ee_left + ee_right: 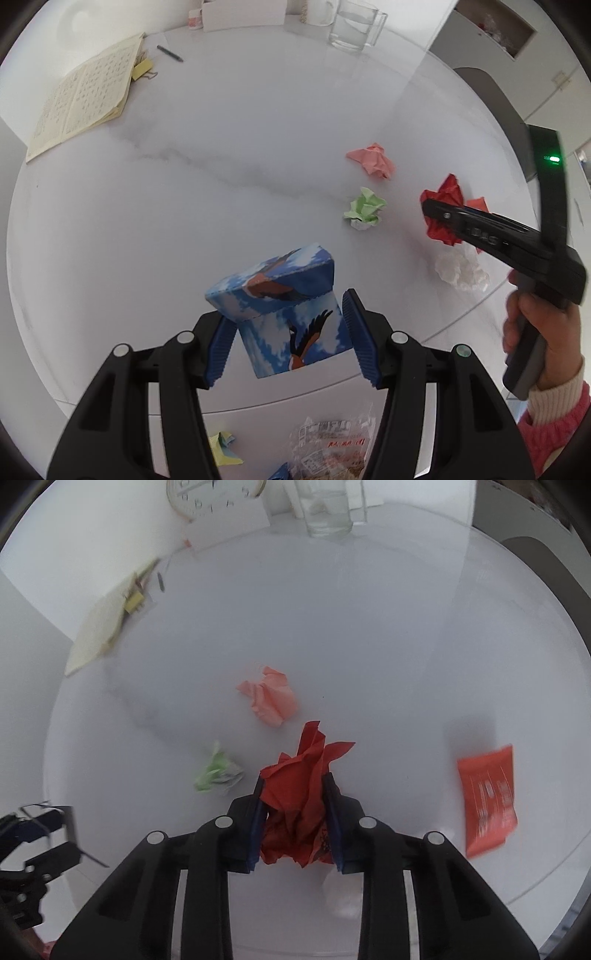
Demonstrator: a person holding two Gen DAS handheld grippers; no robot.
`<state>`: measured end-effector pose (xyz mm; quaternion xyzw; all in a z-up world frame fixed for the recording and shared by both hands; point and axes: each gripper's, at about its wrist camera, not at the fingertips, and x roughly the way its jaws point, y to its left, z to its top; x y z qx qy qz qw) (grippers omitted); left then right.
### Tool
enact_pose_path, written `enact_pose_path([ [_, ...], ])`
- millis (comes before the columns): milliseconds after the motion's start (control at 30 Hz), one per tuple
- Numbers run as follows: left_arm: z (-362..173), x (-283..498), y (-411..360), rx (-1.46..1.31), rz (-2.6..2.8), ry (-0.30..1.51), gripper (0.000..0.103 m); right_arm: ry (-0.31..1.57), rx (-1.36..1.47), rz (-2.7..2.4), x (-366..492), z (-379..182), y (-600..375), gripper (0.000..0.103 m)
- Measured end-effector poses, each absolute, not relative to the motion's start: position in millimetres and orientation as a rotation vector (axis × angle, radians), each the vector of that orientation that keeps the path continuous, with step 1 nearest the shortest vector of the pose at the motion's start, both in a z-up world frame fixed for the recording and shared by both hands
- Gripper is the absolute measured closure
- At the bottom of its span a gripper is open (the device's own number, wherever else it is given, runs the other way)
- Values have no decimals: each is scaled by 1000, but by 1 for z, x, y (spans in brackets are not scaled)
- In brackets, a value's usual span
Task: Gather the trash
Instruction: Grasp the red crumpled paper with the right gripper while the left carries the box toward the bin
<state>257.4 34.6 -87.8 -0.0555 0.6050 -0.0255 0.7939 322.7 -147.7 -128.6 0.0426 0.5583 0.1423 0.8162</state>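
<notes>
My left gripper is shut on a blue box printed with birds and clouds, held over the near edge of the white table. My right gripper is shut on a crumpled red paper, its pads pressing both sides; in the left wrist view the right gripper sits at the red paper on the right. Loose on the table lie a pink paper ball, a green one and a white wad.
An orange-red packet lies at the right. An open notebook, a pen and a glass jug stand at the back. Below the table edge I see a printed plastic wrapper and yellow paper. A person's hand holds the right gripper.
</notes>
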Motion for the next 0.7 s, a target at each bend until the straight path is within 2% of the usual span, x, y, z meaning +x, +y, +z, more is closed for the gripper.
enact_pose_path([
  [367,-55,207,25,-16,-210,1225,48,1111,192,194,198,-72,-170,74],
  [700,-35,134,-33,212,-565,1181,48,1116,343,-123,39,-74,-223,72],
])
